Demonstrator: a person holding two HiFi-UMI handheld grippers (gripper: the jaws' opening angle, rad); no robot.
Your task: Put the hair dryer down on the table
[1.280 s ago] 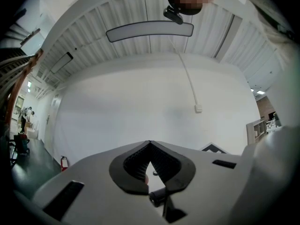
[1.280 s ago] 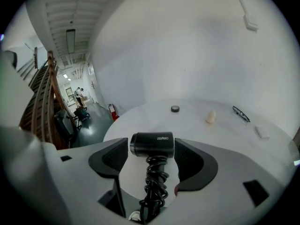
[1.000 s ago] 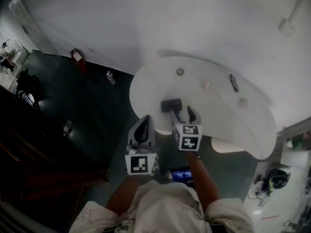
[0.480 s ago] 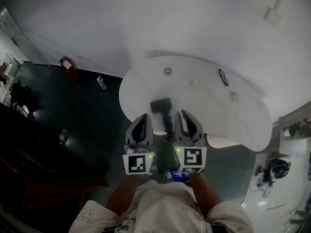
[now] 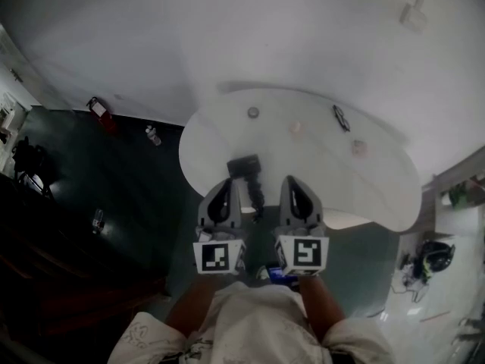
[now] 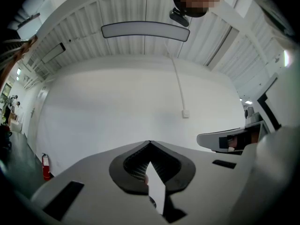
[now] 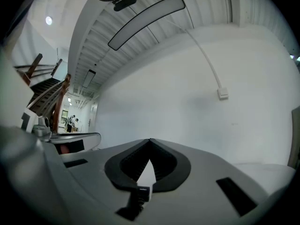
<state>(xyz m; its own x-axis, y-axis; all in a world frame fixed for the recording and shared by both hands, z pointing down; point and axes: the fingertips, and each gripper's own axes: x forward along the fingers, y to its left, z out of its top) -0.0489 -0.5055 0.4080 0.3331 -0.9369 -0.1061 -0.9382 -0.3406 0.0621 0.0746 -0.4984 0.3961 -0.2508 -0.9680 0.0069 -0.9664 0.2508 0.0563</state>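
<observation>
- The hair dryer (image 5: 247, 171) lies flat on the white worktop (image 5: 364, 188), close to the edge nearest the person. Nothing holds it.
- Its dark body sits crosswise at the far end, and its handle runs back toward the person.
- The left tool (image 5: 226, 185) is just left of the handle. The right tool (image 5: 291, 182) is just right of it, a little further off.
- Each tool's jaws are pressed together with nothing between them, and both point at the far wall.
- Judged from this, the putting-down looks done.
</observation>
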